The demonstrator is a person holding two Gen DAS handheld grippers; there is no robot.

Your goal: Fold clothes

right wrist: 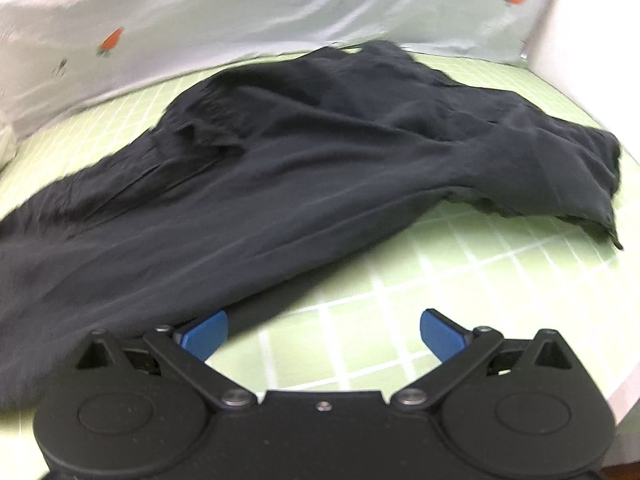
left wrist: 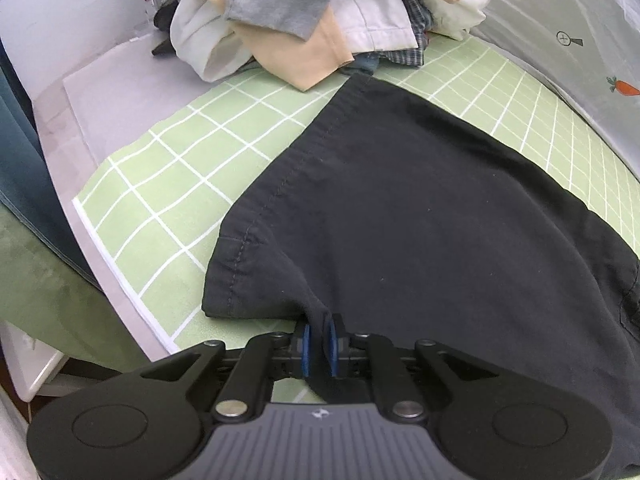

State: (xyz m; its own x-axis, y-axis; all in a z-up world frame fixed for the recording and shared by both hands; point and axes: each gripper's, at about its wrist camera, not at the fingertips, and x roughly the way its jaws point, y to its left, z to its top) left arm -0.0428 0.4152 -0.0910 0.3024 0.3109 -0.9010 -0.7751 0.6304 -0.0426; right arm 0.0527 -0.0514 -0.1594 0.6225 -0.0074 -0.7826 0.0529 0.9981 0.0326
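Black garment pinched in left tool; right tool wide, empty.

**A green grid under a pale printed backdrop**

I look down on a desk with a pale grey top. Over it lies a green mat ruled in white squares, its white border near the desk's left edge. Behind the mat rises a light, glossy sheet printed with small orange carrots, creased and catching soft, even light. To the right of the mat stands a plain white wall. Left of the desk hangs dark teal fabric, and below it lies a dull green, plush surface.
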